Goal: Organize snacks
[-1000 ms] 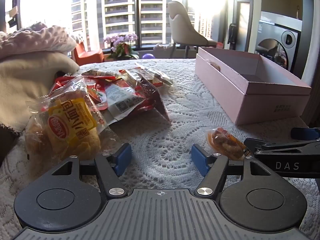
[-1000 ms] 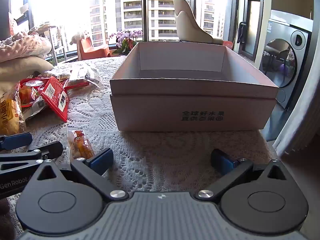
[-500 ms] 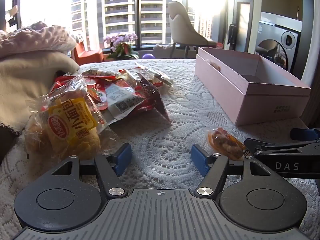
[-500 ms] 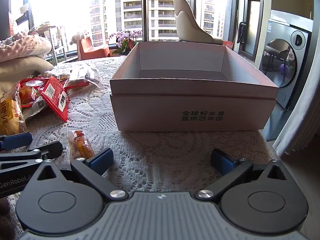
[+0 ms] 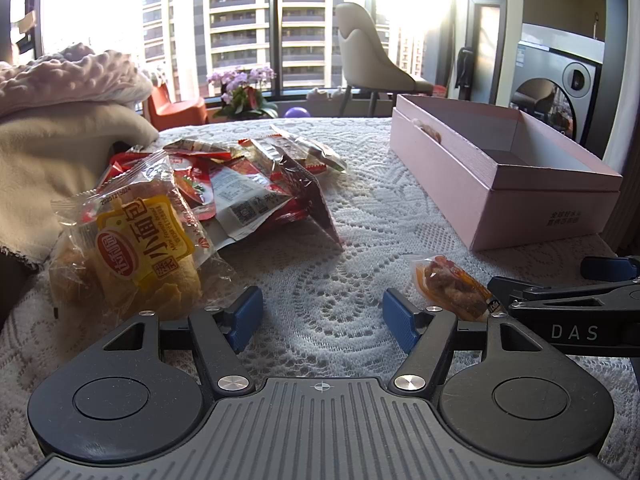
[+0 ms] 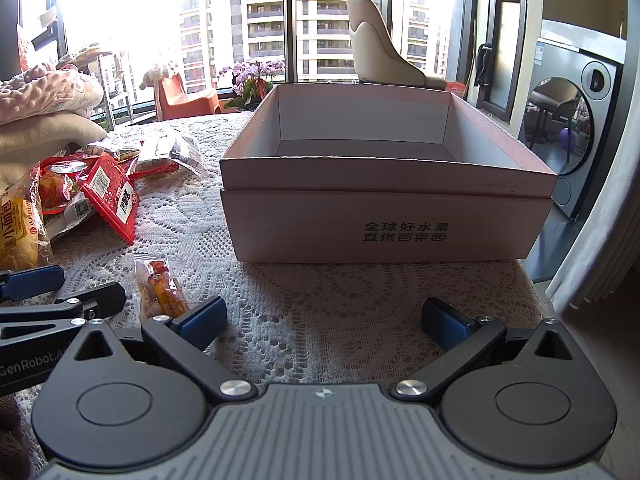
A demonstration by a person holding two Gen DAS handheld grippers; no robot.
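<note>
A pile of snack packets [image 5: 248, 184] lies on the lace tablecloth, left of a pink open box [image 5: 508, 184]. A clear bag of small breads with a yellow label [image 5: 136, 256] leans at the pile's near edge. One small orange packet [image 5: 452, 288] lies alone between the two grippers, also seen in the right wrist view as the orange packet [image 6: 160, 288]. My left gripper [image 5: 322, 316] is open over bare cloth, nothing between its fingers. My right gripper [image 6: 324, 320] is open too, in front of the pink box [image 6: 384, 216], whose inside looks bare from here.
Folded blankets [image 5: 60, 128] are stacked at the table's left. The table edge [image 6: 536, 280] drops off just right of the box, with a curtain beside it. A chair [image 5: 372, 64], flowers and a washing machine [image 6: 576, 120] stand beyond the table.
</note>
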